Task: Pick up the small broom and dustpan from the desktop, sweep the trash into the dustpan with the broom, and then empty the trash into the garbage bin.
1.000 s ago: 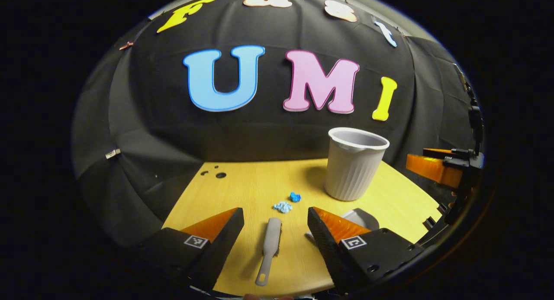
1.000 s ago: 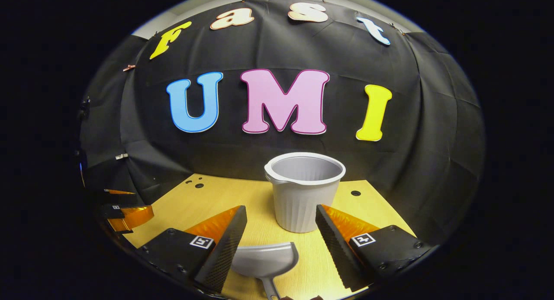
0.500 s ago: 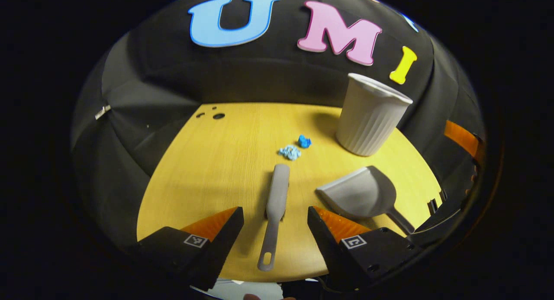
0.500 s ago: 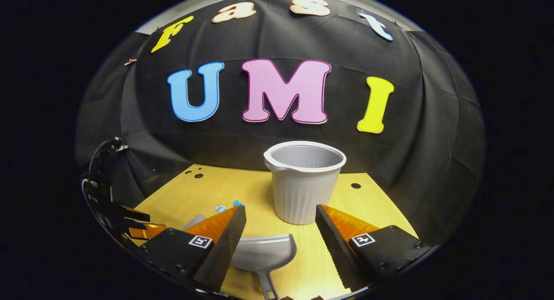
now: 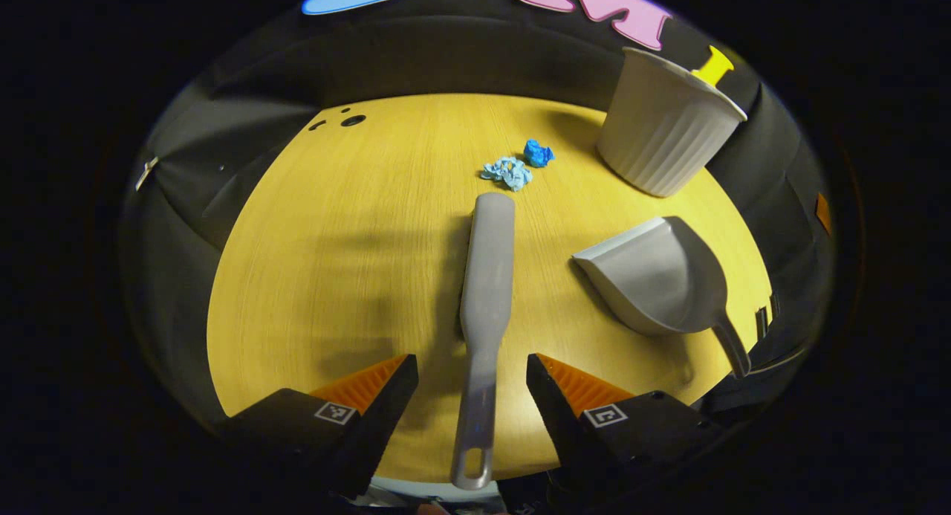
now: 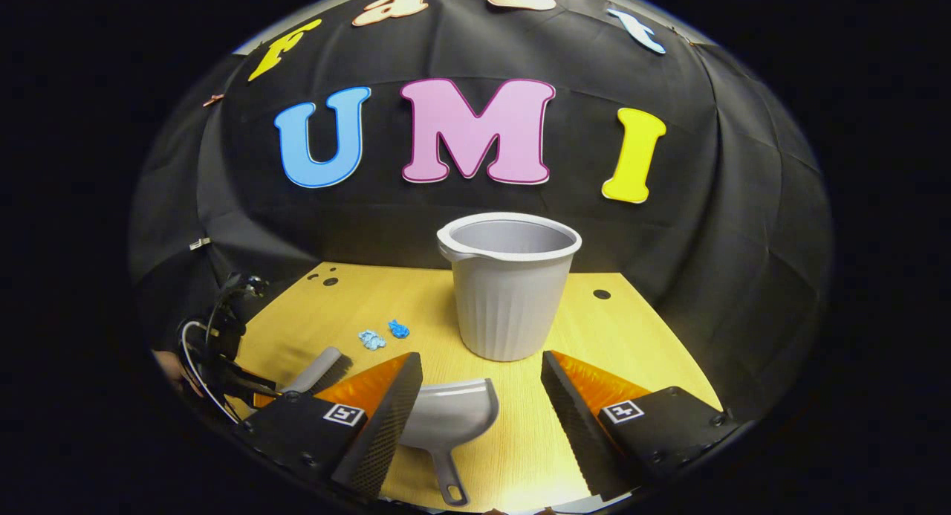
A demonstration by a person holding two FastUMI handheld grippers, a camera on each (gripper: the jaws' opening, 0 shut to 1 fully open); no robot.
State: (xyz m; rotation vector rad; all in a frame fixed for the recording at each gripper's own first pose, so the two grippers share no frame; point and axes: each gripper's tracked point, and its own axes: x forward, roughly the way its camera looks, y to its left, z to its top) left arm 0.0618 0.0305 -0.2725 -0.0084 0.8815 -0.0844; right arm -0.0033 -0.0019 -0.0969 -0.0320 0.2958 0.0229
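— Broom [image 5: 484, 292]: where is it, and what is hard to see?
— It lies flat on the yellow wooden desktop [image 5: 334, 240], its long grey plastic handle between the fingers of the left gripper [image 5: 471, 396], which is spread wide and grips nothing. The bristles are mostly hidden under the body; in the right gripper view the right gripper's finger cuts the broom off.
— And the dustpan [image 6: 449, 422]?
— Smooth grey scoop, lying between the fingers of the right gripper [image 6: 481, 418], also spread apart, not touching it. Two crumpled blue paper scraps [image 5: 518, 166] sit just beyond the broom's tip. The ribbed grey garbage bin [image 6: 509, 284] stands upright behind.
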